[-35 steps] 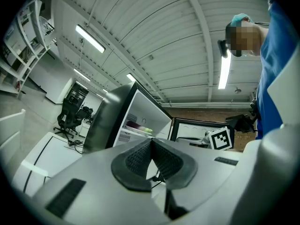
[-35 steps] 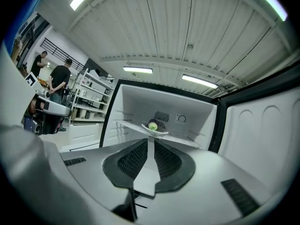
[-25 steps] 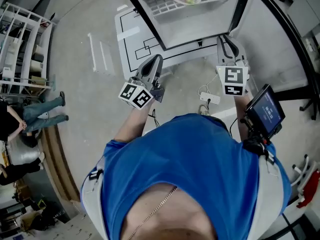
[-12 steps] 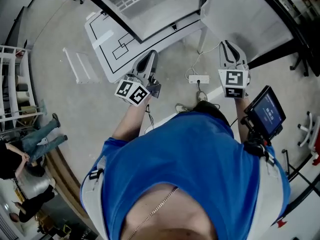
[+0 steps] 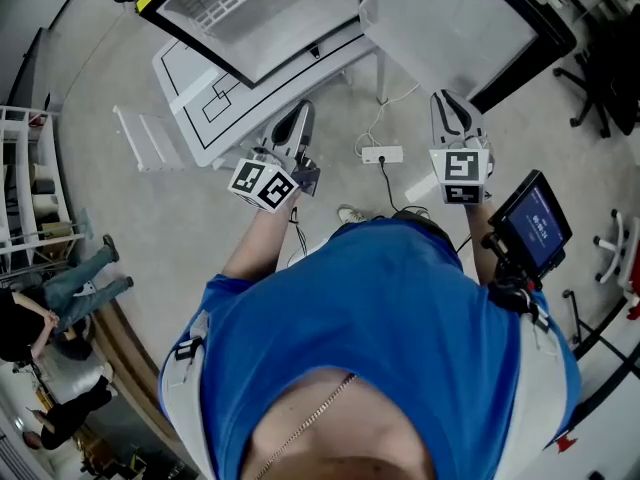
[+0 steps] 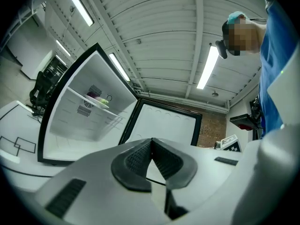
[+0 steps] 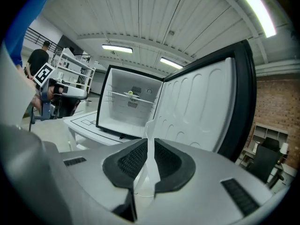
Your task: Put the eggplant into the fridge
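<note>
Left gripper (image 5: 301,110): jaws pressed together, empty. Right gripper (image 5: 451,101): jaws slightly apart, nothing between. Eggplant (image 6: 95,96) on shelf (image 6: 108,114) inside open fridge (image 7: 120,116); small, blurry, cut by top edge in head view.

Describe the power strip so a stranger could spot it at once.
Start at the open fridge on the white table. On the grey floor in front of that table, near its leg, lies the power strip. It is the only short white bar there with cables running from it.
</note>
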Available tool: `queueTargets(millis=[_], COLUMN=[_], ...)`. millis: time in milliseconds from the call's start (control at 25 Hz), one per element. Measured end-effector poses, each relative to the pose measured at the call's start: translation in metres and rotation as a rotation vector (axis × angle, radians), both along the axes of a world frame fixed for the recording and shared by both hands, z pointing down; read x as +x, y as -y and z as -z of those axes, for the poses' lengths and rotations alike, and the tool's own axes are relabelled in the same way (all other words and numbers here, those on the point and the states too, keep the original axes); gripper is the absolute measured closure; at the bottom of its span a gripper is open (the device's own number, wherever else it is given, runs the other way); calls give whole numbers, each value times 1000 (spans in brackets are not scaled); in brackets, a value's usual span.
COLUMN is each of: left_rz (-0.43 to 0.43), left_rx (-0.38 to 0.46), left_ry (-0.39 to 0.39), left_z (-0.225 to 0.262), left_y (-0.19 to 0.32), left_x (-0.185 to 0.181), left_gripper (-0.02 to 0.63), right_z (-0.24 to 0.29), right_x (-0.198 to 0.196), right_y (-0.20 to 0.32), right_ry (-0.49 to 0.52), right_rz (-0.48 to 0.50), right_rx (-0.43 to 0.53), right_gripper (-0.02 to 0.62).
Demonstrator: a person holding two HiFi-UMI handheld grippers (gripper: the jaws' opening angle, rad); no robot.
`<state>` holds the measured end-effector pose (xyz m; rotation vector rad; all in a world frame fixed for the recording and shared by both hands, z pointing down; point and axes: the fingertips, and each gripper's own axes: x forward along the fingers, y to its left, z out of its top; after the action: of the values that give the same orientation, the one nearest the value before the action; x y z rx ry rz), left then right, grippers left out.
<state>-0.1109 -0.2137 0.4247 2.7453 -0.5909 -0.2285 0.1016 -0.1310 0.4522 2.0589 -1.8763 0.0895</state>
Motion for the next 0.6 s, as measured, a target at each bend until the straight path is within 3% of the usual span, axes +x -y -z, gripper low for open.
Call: queueTargets(millis=[400,600], left_rz=[63,96], left_rx=[-15,-18], left_ry=[-15,-8], left_z=[-13,-12], left_y=[-64,-106], left_x=[52,81], left_gripper=[598,598], right_z=[-14,-3], right_x=[38,90], right_y=[-58,-90], right_ry=[-34,-32], right_rz=[110,102], right_rx=[10,32], right_gripper=[549,549])
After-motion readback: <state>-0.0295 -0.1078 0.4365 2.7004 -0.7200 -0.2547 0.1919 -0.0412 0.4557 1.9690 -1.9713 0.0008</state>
